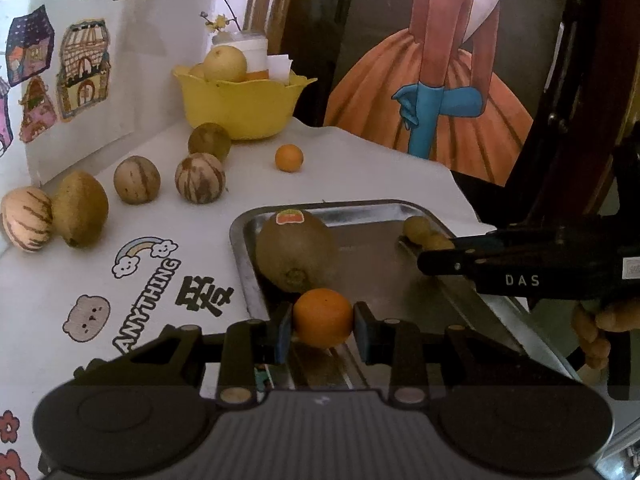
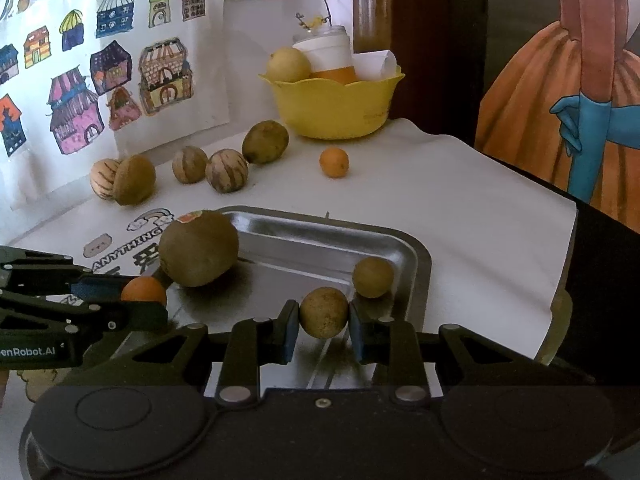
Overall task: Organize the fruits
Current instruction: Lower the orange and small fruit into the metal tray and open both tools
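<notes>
Four fruits are at the metal tray [image 2: 416, 256] so far: a large kiwi [image 2: 199, 249] and a small brown fruit [image 2: 373, 277] lying in it, plus the two now being carried over it, while six more sit loose on the bench [image 2: 460, 208] near the yellow bowl [image 2: 334, 110]. Left gripper [image 1: 323, 326] has its jaws closed narrowly around a small orange [image 1: 323, 317] above the tray's near edge, and the right gripper [image 2: 324, 326] likewise clamps a small round brown fruit [image 2: 324, 312] just beside the one already placed.

shiny metal tray [image 2: 416, 258], matt plastic bowl [image 2: 332, 108], cloth-like table cover [image 2: 460, 200], prob. fabric.
</notes>
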### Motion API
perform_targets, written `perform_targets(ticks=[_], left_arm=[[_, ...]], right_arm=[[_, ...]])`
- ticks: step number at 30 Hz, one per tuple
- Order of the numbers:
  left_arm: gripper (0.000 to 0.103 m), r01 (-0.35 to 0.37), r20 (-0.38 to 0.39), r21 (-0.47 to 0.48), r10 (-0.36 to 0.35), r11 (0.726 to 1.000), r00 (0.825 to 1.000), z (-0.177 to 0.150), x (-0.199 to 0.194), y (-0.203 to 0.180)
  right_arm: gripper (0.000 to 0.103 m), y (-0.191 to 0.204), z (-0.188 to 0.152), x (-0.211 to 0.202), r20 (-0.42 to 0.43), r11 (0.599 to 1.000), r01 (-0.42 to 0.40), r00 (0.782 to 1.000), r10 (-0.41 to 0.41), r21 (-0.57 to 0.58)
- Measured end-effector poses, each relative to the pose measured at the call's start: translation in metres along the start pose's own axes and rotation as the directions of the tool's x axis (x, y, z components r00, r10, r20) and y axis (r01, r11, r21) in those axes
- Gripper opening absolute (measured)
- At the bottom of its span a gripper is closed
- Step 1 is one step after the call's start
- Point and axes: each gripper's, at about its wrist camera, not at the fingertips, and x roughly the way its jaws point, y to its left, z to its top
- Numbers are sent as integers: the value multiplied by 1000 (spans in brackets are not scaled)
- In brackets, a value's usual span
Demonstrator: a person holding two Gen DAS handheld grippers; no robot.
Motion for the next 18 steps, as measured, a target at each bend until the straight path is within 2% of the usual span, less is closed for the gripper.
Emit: perform_targets(ticks=[18], left_arm=[[36, 4, -15, 4, -4, 1000, 1000, -1, 11, -1]], right_arm=[[29, -2, -5, 8, -5, 1000, 15, 1000, -15, -12]])
